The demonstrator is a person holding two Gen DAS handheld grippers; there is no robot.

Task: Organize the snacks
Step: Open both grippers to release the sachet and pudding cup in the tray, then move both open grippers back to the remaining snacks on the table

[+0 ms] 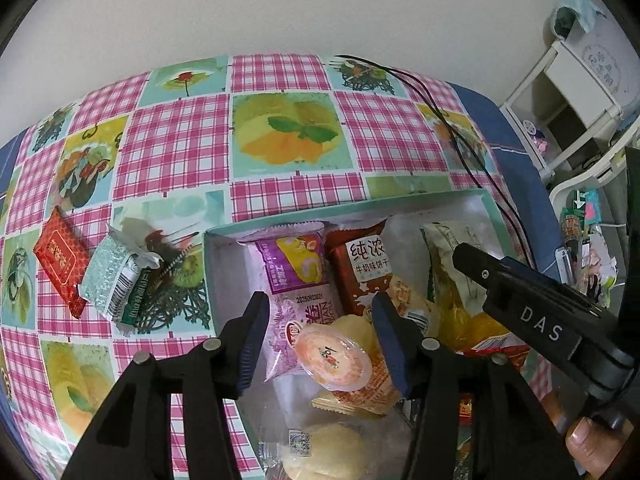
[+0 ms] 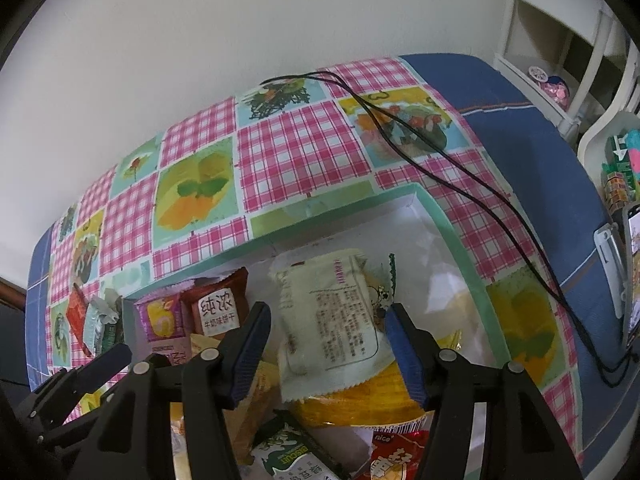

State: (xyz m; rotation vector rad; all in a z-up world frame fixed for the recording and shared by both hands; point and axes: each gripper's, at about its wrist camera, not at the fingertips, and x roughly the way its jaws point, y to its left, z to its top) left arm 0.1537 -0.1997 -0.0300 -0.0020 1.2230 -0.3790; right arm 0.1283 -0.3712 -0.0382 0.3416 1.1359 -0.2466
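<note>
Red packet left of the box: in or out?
Out. The red packet lies on the checked tablecloth, left of the box, beside a green-and-white packet that is also outside.

We read "DAS" on the right gripper, "纯浓 牛奶味饼干" on the brown packet, "20250902" on the purple packet, "BISCUIT" on the green packet, and "nice" on the red packet at 3 o'clock.

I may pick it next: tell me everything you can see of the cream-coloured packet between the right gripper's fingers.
The cream packet is a flat, slightly crinkled plastic pouch with serrated end seals, lying back side up with small printed text in a rounded frame. It lies tilted inside the green-rimmed box, on top of a yellow packet. The right gripper is open around it, not visibly touching.
</note>
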